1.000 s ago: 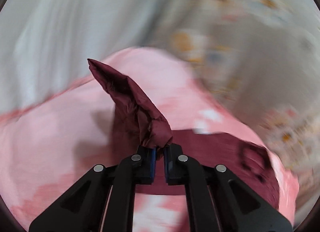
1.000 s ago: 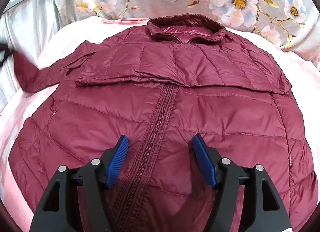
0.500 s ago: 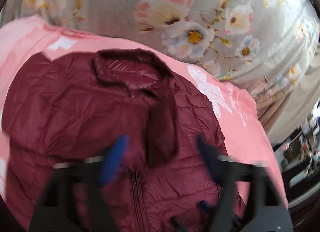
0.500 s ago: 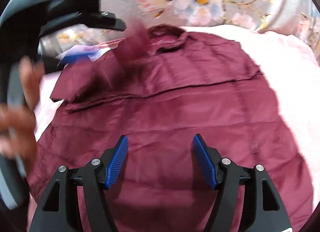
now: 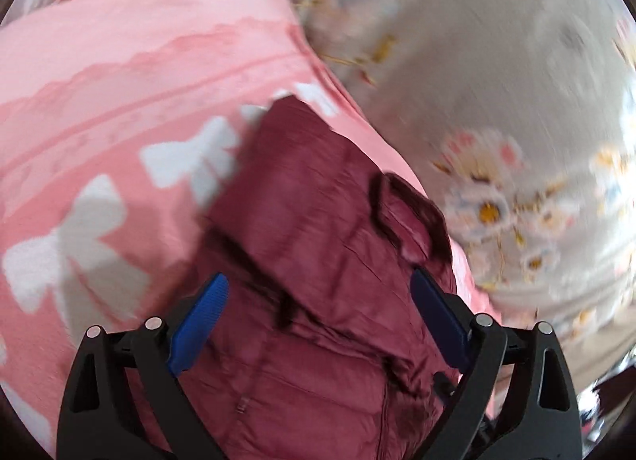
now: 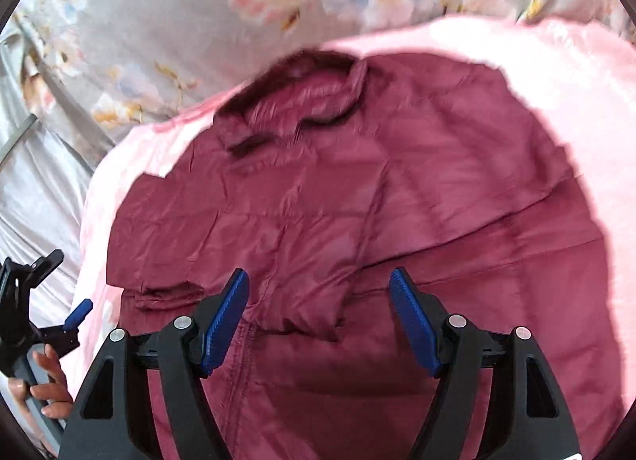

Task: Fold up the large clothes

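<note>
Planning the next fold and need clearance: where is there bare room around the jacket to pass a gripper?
Free: the pink bow-print blanket left of the maroon quilted jacket, and the pale pink strip along its right shoulder. Tight: the collar lies close to the grey floral sheet, and the left gripper sits by the jacket's left edge.

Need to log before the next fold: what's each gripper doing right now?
Left gripper: jaws opening, empty, over the jacket.
Right gripper: jaws opening, holding nothing.
</note>
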### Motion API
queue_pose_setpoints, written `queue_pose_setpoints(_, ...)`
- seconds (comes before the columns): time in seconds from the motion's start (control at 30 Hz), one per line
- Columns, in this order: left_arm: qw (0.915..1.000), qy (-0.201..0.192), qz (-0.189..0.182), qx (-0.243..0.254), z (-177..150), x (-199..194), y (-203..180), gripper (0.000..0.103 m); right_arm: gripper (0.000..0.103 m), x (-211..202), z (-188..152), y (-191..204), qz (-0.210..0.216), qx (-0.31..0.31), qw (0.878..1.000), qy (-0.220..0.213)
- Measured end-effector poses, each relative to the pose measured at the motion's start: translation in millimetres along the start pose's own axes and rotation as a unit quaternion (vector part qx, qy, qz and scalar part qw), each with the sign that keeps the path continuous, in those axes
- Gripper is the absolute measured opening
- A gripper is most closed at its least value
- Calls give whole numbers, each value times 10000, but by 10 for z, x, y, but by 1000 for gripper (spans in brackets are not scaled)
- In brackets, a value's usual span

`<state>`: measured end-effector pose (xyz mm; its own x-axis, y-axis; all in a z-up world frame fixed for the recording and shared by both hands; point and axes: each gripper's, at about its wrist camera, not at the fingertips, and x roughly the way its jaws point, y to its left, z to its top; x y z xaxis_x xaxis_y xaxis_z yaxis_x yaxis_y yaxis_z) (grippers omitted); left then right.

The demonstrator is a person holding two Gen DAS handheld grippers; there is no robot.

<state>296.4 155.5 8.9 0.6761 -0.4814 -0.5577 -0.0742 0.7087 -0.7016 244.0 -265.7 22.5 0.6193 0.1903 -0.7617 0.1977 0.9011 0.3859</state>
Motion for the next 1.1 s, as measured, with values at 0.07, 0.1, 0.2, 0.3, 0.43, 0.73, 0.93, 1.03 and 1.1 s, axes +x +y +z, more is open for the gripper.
queue_pose_setpoints(0.07, 9999, 13, -21, -165, 43, -2, 97, 89, 46, 121, -8, 39, 1, -48, 9999, 118)
queue_pose_setpoints(0.1, 9998, 35, -35, -194, 54, 3, 116, 87, 14, 156, -2, 91, -121, -191, 9996, 144)
queue_pose_setpoints(0.2, 9998, 90, -32, -168, 97, 68, 89, 86, 2, 6, 133, 217, -247, -496, 9983, -183)
queue_pose_setpoints(0.3, 9998, 108, -64, -140, 124, 135, 36, 86, 2, -324, 400, 339, -315, -781, 9937, -739)
queue_pose_setpoints(0.43, 9986, 229, -285, -380, 161, 253, 15, 86, 2, -703, 805, 344, -732, -1024, 9817, -1427)
queue_pose_setpoints(0.73, 9974, 618, 209, -299, 181, 755, -82, 79, 2, -462, 943, -245, -1173, -764, 9838, -1118)
queue_pose_setpoints(0.93, 9903, 735, 1135, -319, 285, 1099, 72, 1, 2, -236, 805, -416, -1108, -784, 9870, -864)
queue_pose_setpoints(1.03, 9917, 594, 1075, -374, 314, 1040, 102, 2, 2, -187, 785, -449, -1038, -823, 9878, -819)
queue_pose_setpoints(1.1, 9944, 430, 894, -366, 338, 947, 99, 2, 2, -194, 793, -446, -988, -857, 9876, -873)
